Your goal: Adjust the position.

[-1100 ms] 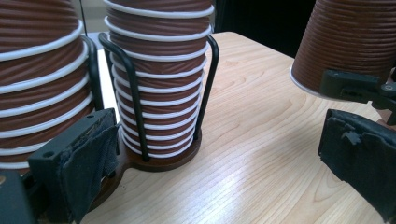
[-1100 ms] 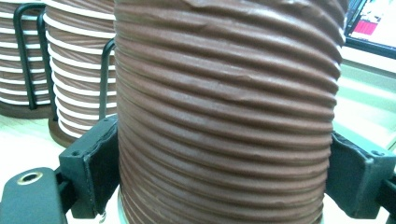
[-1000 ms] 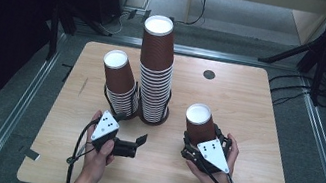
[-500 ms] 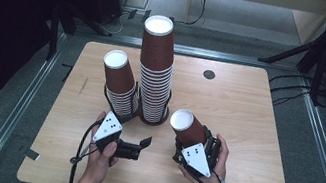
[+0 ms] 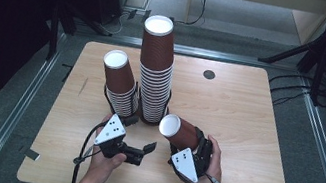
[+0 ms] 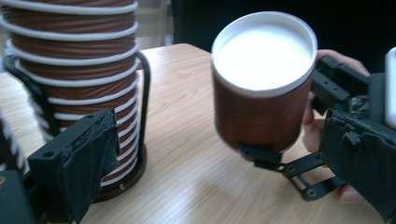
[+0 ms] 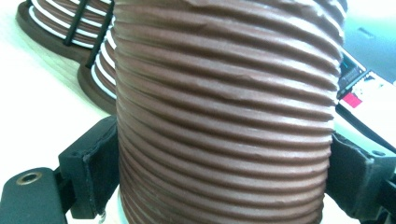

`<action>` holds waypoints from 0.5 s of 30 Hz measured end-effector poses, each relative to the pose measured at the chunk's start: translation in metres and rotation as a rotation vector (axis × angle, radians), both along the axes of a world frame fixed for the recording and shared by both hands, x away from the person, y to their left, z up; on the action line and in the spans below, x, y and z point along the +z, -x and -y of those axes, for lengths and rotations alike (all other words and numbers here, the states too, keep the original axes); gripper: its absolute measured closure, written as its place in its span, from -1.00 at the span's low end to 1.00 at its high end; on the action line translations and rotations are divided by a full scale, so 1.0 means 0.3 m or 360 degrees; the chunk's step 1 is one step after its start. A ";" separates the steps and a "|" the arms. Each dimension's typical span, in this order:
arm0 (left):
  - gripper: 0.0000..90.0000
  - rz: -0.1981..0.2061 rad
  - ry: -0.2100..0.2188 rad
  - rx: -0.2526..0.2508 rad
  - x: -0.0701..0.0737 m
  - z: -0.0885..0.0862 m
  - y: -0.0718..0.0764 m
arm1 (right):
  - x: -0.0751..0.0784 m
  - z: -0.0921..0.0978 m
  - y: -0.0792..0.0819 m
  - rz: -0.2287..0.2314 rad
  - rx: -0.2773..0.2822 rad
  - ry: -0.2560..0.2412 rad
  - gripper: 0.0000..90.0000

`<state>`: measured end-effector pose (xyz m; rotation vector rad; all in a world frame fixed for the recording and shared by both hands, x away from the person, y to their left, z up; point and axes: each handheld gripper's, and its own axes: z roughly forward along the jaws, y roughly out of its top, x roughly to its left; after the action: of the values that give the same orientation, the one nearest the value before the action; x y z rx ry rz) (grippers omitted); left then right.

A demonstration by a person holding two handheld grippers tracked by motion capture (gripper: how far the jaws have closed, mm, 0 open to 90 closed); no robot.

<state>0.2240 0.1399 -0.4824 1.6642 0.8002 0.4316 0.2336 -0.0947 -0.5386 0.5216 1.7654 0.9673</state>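
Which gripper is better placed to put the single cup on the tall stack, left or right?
Right, probably. The right gripper is shut on the single cup, near the tall stack. The left gripper is open and holds nothing.

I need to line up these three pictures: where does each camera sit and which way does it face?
High view: above the table, facing down; both hands, left gripper, right gripper.
Left gripper view: rides the left gripper, facing the held cup.
Right gripper view: rides the right gripper, against the cup.
Shared: the cup and tall stack.
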 end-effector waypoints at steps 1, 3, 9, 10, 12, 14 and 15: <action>-1.00 -0.0005 0.0003 -0.0010 0.001 0.004 0.001 | -0.001 -0.002 0.002 0.0007 0.0013 0.0007 -0.76; -1.00 -0.0015 0.0010 -0.0028 0.001 0.010 0.001 | -0.002 -0.007 0.005 0.0026 0.0029 0.0034 -0.76; -1.00 -0.0041 0.0021 -0.0064 0.000 0.018 -0.001 | -0.011 -0.020 0.015 0.0066 0.0097 0.0090 -0.76; -1.00 -0.0042 0.0023 -0.0070 0.000 0.019 -0.001 | -0.011 -0.022 0.016 0.0069 0.0115 0.0099 -0.76; -1.00 -0.0043 0.0022 -0.0076 0.000 0.021 -0.001 | -0.011 -0.027 0.021 0.0082 0.0145 0.0109 -0.76; -1.00 -0.0046 0.0023 -0.0093 0.000 0.024 0.001 | -0.010 -0.035 0.027 0.0091 0.0168 0.0128 -0.76; -1.00 -0.0047 0.0018 -0.0097 0.001 0.026 0.001 | -0.011 -0.039 0.029 0.0100 0.0181 0.0134 -0.76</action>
<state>0.2236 0.1321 -0.4822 1.6831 0.7702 0.3603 0.2248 -0.0831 -0.5420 0.3369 1.7859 0.9725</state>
